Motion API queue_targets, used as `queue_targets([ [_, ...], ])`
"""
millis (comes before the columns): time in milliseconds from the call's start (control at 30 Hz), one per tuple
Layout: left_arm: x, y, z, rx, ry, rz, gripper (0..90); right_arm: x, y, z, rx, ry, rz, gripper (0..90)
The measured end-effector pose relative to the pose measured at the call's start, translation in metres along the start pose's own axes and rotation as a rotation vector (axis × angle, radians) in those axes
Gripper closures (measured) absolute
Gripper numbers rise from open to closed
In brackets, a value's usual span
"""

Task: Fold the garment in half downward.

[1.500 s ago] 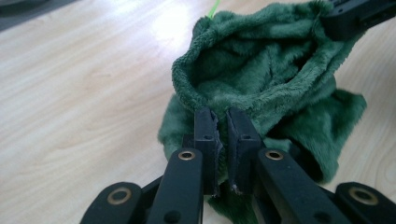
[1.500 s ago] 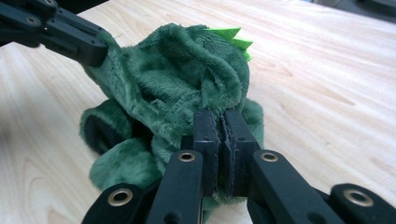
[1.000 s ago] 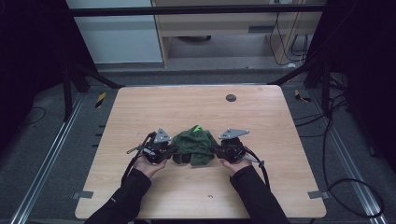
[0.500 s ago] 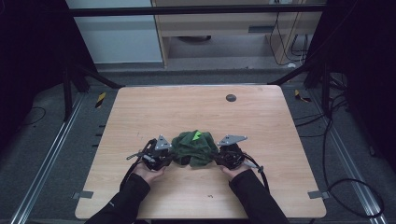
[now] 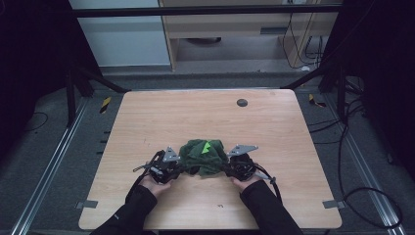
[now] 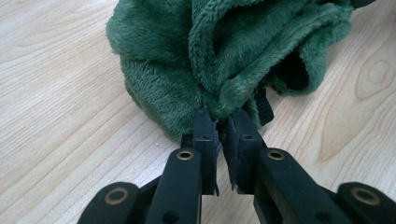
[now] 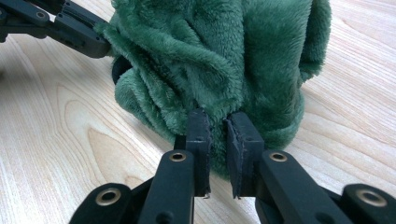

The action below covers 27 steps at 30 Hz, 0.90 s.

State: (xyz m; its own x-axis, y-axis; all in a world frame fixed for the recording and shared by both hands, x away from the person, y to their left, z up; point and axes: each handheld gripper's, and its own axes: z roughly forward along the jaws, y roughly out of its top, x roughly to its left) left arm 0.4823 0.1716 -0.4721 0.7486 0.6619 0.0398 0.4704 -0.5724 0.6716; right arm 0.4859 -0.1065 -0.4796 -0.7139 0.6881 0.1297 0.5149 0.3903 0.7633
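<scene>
Both tongs are pinching one fuzzy green cloth, one from each side. Under them lies the big wooden worktop (image 5: 205, 112), pale with wavy grain. A small dark round spot (image 5: 242, 103) sits on it, well beyond the tongs.

Between the tongs sits the fuzzy green cloth (image 5: 203, 156), bunched up in a soft lump that rests on the wood. A bright green patch (image 5: 207, 146) shows on top of the lump.

The left tongs (image 6: 220, 122) are clenched on a fold at the near edge of the cloth, and a thin black strap (image 6: 264, 105) hangs just beside their tips. The right tongs (image 7: 218, 120) are clenched on a thick fold on the other side. In the right gripper view, the left tongs reach in at the far side of the lump, touching it.

A hand holds each of the tongs, with dark sleeves (image 5: 132, 215) behind them.
</scene>
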Motion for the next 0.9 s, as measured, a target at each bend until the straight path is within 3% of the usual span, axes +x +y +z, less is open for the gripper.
queue_targets([
  [167, 0.002, 0.001, -0.003, -0.015, -0.004, -0.011, 81.3, 0.000, 0.001, 0.000, -0.001, 0.002, 0.002, 84.3],
  [333, 0.006, 0.005, -0.011, -0.046, 0.000, -0.030, 72.3, 0.000, 0.001, 0.001, 0.004, 0.002, -0.001, 85.7],
  [567, 0.022, 0.024, -0.033, -0.124, 0.027, -0.074, 62.5, 0.001, 0.001, 0.001, 0.010, 0.005, -0.014, 85.7],
  [733, 0.026, 0.043, -0.035, -0.133, 0.039, -0.056, 62.3, 0.001, 0.001, 0.001, 0.011, 0.004, -0.018, 85.6],
  [900, 0.025, 0.054, -0.027, -0.118, 0.023, -0.048, 63.1, 0.001, 0.001, 0.001, 0.010, 0.009, -0.016, 85.6],
])
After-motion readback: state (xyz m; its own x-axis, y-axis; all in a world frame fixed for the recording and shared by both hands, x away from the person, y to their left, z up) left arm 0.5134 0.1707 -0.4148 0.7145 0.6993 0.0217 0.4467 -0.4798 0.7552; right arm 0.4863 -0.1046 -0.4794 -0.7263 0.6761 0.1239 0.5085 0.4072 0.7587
